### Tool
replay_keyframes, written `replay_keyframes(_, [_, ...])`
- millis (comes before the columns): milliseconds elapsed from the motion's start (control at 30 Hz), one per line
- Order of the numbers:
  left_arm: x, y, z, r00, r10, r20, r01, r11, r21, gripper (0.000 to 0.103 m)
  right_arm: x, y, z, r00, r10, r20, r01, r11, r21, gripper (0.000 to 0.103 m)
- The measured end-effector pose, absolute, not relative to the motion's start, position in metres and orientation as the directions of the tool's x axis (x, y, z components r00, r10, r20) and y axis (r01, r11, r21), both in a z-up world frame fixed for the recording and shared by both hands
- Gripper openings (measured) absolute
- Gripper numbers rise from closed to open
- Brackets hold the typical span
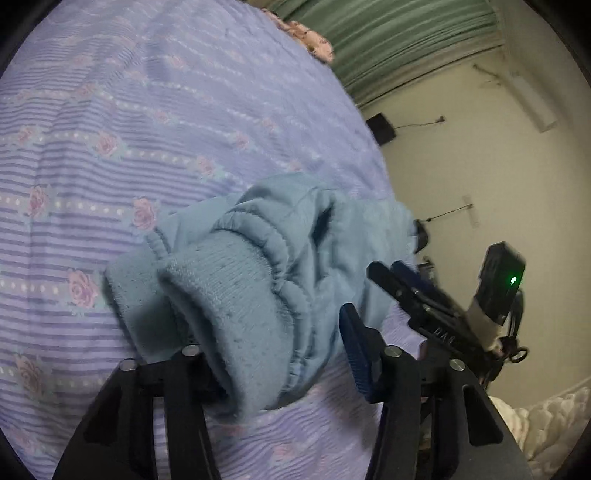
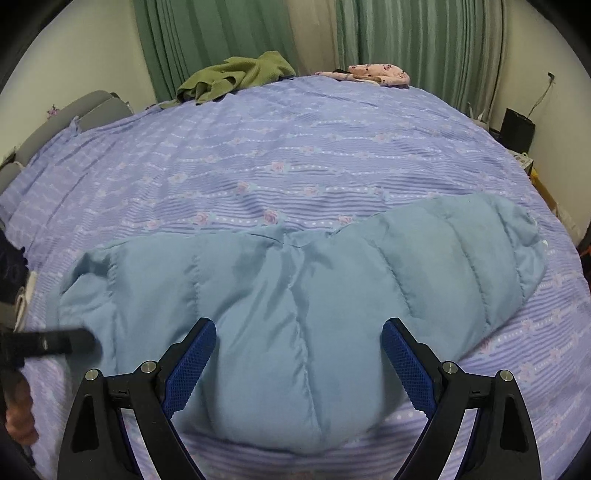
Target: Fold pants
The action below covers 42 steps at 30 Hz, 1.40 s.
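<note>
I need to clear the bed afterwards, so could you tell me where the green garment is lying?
In the right wrist view, the green garment lies crumpled at the bed's far edge, left of centre, against the green curtain and left of the pink garment.

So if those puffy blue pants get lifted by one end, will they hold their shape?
Probably not. The blue pants look quilted and padded, so likely light but floppy, sagging between grips. The ribbed cuff already bends around the left fingers. The smooth shell may slide on the bedsheet.
</note>
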State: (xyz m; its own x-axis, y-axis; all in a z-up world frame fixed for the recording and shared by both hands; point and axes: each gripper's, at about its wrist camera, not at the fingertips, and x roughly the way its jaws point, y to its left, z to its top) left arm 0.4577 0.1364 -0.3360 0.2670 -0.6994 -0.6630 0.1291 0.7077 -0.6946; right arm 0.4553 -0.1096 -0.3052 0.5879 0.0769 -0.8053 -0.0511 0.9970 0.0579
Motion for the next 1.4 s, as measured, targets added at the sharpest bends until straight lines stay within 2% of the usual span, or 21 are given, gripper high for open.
replay_keyframes(33, [0.46, 0.14, -0.337, 0.266, -0.689, -0.675, 0.09, 0.715, -0.694, 0.03, 0.458, -0.109, -0.307, 0.583, 0.066, -0.81, -0.045, 0.998, 0.049, 0.092])
replay_keyframes(67, [0.46, 0.142, -0.335, 0.265, -0.692, -0.671, 0.072, 0.709, -0.702, 0.027, 0.461, -0.109, -0.31, 0.579, 0.056, -0.814, -0.041, 0.998, 0.039, 0.092])
replay_keyframes(200, [0.458, 0.145, -0.306, 0.301, -0.638, -0.709, 0.102, 0.76, -0.642, 0.025, 0.467, -0.108, -0.307, 0.603, 0.018, -0.798, -0.037, 0.999, -0.006, 0.092])
replay_keyframes(300, [0.473, 0.152, -0.327, 0.276, -0.55, -0.788, 0.021, 0.824, -0.567, 0.027, 0.482, -0.105, -0.316, 0.593, -0.018, -0.805, -0.045, 0.997, -0.056, 0.092])
replay_keyframes(367, [0.479, 0.153, -0.344, 0.246, -0.551, -0.797, -0.014, 0.82, -0.572, 0.036, 0.495, -0.105, -0.326, 0.584, -0.039, -0.811, -0.048, 0.995, -0.083, 0.092])
replay_keyframes(467, [0.483, 0.148, -0.344, 0.244, -0.522, -0.818, 0.002, 0.843, -0.537, 0.038, 0.508, -0.106, -0.329, 0.592, -0.079, -0.802, -0.069, 0.987, -0.148, 0.092])
replay_keyframes(533, [0.484, 0.147, -0.338, 0.241, -0.504, -0.829, 0.0, 0.854, -0.52, 0.039, 0.51, -0.113, -0.322, 0.593, -0.071, -0.802, -0.076, 0.987, -0.143, 0.092])
replay_keyframes(600, [0.479, 0.149, -0.319, 0.296, -0.434, -0.851, 0.013, 0.892, -0.451, 0.055, 0.503, -0.126, -0.303, 0.616, -0.043, -0.787, -0.056, 0.994, -0.098, 0.092])
replay_keyframes(633, [0.472, 0.148, -0.298, 0.373, -0.311, -0.874, 0.03, 0.946, -0.323, 0.072, 0.493, -0.135, -0.288, 0.65, -0.015, -0.76, -0.045, 0.997, -0.058, 0.092])
replay_keyframes(667, [0.469, 0.149, -0.288, 0.416, -0.237, -0.878, 0.034, 0.969, -0.245, 0.082, 0.481, -0.143, -0.273, 0.676, 0.003, -0.737, -0.036, 0.999, -0.029, 0.092])
replay_keyframes(733, [0.45, 0.136, -0.257, 0.528, -0.049, -0.848, 0.056, 0.998, -0.023, 0.085, 0.459, -0.153, -0.255, 0.7, 0.018, -0.714, -0.041, 0.999, -0.015, 0.092])
replay_keyframes(833, [0.424, 0.113, -0.237, 0.573, -0.02, -0.82, 0.168, 0.981, 0.094, 0.085, 0.424, -0.153, -0.248, 0.705, 0.021, -0.709, -0.098, 0.993, -0.069, 0.092])
replay_keyframes(933, [0.39, 0.077, -0.232, 0.594, -0.13, -0.794, 0.36, 0.925, 0.118, 0.084, 0.395, -0.149, -0.262, 0.652, 0.072, -0.755, -0.18, 0.982, -0.062, 0.092])
replay_keyframes(1000, [0.381, 0.053, -0.24, 0.606, -0.125, -0.786, 0.426, 0.885, 0.187, 0.075, 0.382, -0.148, -0.276, 0.61, 0.115, -0.784, -0.226, 0.973, -0.034, 0.088])
replay_keyframes(1033, [0.378, 0.048, -0.25, 0.6, -0.113, -0.792, 0.445, 0.869, 0.214, 0.063, 0.378, -0.146, -0.284, 0.582, 0.141, -0.801, -0.26, 0.966, -0.019, 0.083])
replay_keyframes(1100, [0.389, 0.05, -0.27, 0.551, -0.113, -0.827, 0.437, 0.883, 0.171, 0.051, 0.377, -0.142, -0.297, 0.54, 0.17, -0.824, -0.3, 0.954, 0.0, 0.072])
replay_keyframes(1167, [0.395, 0.065, -0.282, 0.516, -0.136, -0.846, 0.385, 0.919, 0.088, 0.045, 0.378, -0.138, -0.308, 0.513, 0.202, -0.834, -0.319, 0.947, 0.033, 0.069])
replay_keyframes(1267, [0.416, 0.087, -0.304, 0.5, -0.129, -0.856, 0.268, 0.963, 0.011, 0.045, 0.39, -0.132, -0.326, 0.463, 0.249, -0.851, -0.332, 0.939, 0.094, 0.06])
replay_keyframes(1400, [0.445, 0.097, -0.328, 0.452, -0.12, -0.884, 0.202, 0.979, -0.029, 0.047, 0.408, -0.129, -0.338, 0.423, 0.29, -0.859, -0.317, 0.935, 0.16, 0.059])
